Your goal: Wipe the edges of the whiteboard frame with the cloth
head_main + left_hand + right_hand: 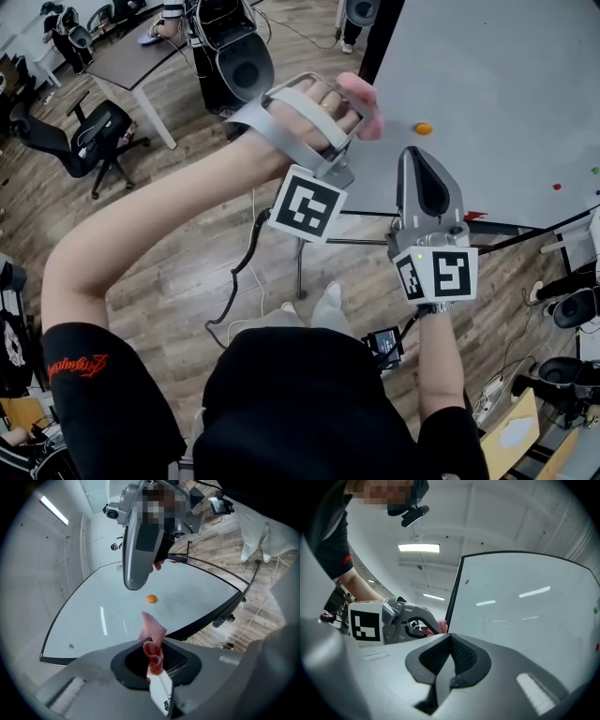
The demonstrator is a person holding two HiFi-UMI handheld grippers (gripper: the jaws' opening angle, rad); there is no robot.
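The whiteboard [487, 84] fills the upper right of the head view, its black frame [380, 37] running down its left side. My left gripper [354, 114] is shut on a pink cloth [366, 101] and holds it at that left edge. From the left gripper view, the cloth [152, 641] sticks up between the shut jaws of the left gripper [154, 660], above the frame [206, 620]. My right gripper [419, 153] is shut and empty in front of the board's lower edge. In the right gripper view, the right gripper [451, 644] faces the board, with the cloth [440, 628] against the frame [453, 592].
An orange magnet [424, 128] sits on the board, with small red [557, 187] and green dots near its right side. The board's stand bars [366, 242] and a black cable [246, 258] cross the wood floor below. An office chair [89, 136] and a desk [141, 61] stand at upper left.
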